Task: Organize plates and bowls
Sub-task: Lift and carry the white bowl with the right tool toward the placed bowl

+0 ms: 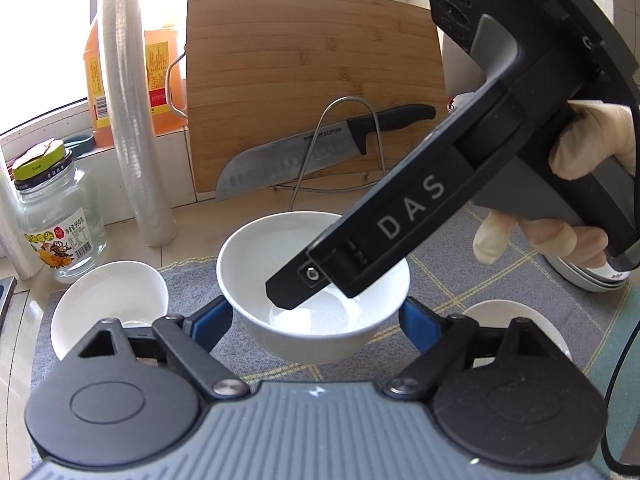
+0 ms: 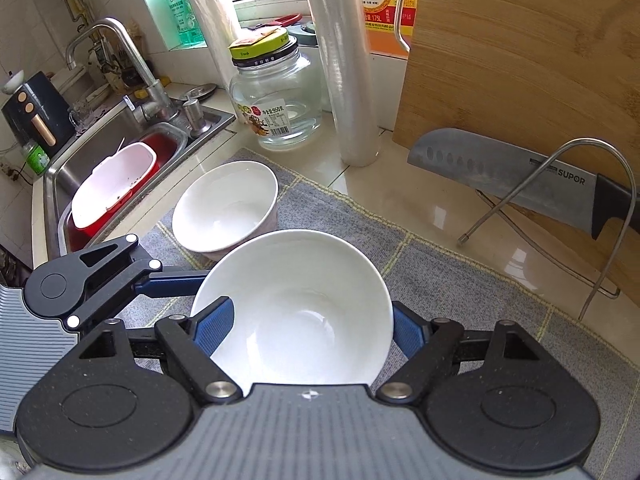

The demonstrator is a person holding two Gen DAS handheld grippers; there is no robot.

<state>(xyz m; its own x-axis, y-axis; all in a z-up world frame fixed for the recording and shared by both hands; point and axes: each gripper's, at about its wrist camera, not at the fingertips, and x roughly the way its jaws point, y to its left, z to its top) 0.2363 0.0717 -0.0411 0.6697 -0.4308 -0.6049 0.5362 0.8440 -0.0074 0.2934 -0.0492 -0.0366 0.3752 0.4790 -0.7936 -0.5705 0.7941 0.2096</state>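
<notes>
In the left wrist view, the left gripper (image 1: 316, 316) holds a white bowl (image 1: 316, 280) by its outer wall, 1 blue pad on each side, above the grey mat (image 1: 460, 248). The glazed bowl is probably stiff, slippery and fragile. The right gripper (image 1: 288, 292) reaches into it from 2 o'clock. I count 3 bowls and 1 plate stack (image 1: 588, 278). In the right wrist view, the right gripper's pads pinch the held bowl's rim at 6 o'clock; 2 bowls show, the second bowl (image 2: 226, 210) at 10 o'clock.
</notes>
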